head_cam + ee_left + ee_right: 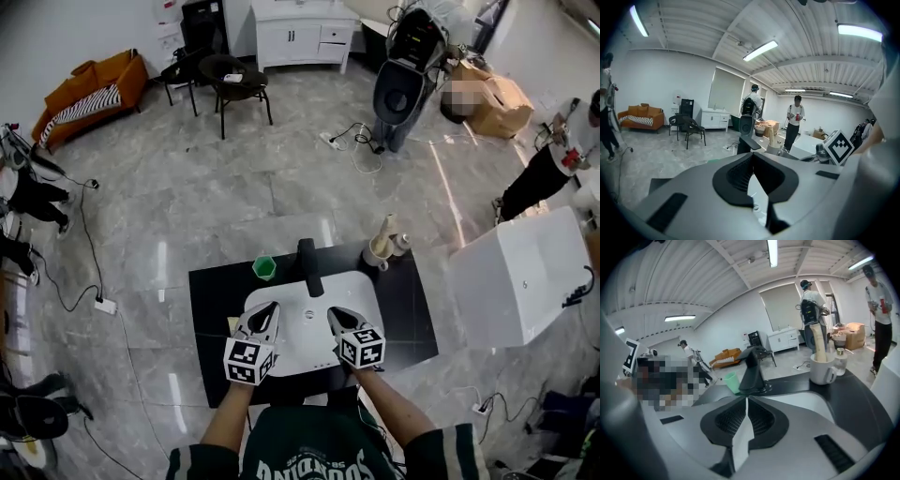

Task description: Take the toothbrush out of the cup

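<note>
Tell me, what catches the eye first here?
The left tool and right tool hover shut and empty over a white sink in a black counter. A green cup stands left of the black faucet; a white mug stands further right.

The left forearm and right forearm reach forward from the bottom of the head view, converging slightly. The left gripper and right gripper sit side by side, a little apart, level with each other. Both point ahead and tilt somewhat downward. Each gripper's jaws are closed tip to tip, with nothing between them.
</note>
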